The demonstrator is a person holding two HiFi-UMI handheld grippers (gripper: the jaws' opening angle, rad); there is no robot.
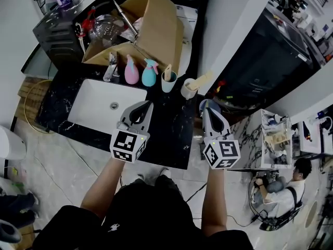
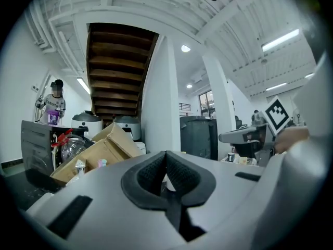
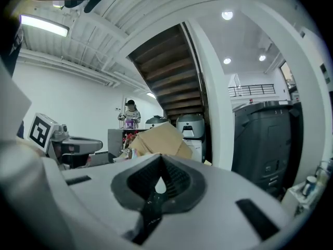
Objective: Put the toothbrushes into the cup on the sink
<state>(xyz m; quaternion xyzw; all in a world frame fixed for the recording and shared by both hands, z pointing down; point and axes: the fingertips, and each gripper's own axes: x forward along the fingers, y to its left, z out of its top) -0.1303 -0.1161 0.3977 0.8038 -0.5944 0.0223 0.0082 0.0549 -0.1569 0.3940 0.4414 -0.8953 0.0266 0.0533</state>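
On the black counter [image 1: 169, 134] behind the white sink [image 1: 88, 105] stand two cups. The light blue cup [image 1: 168, 81] has a pale toothbrush handle sticking out of it. To its right, the cream cup [image 1: 188, 89] holds a bamboo toothbrush [image 1: 202, 79] that leans right. My left gripper [image 1: 148, 104] hovers over the counter just in front of the blue cup, its jaws [image 2: 166, 158] shut with nothing between them. My right gripper [image 1: 206, 109] hangs in front of the cream cup at the counter's right end, also shut [image 3: 158, 165] and empty.
A pink spray bottle [image 1: 131, 70], a teal spray bottle [image 1: 150, 73] and a faucet [image 1: 111, 66] line the back of the sink. An open cardboard box [image 1: 153, 25] stands behind them. A person [image 1: 283, 189] sits on the floor at the lower right.
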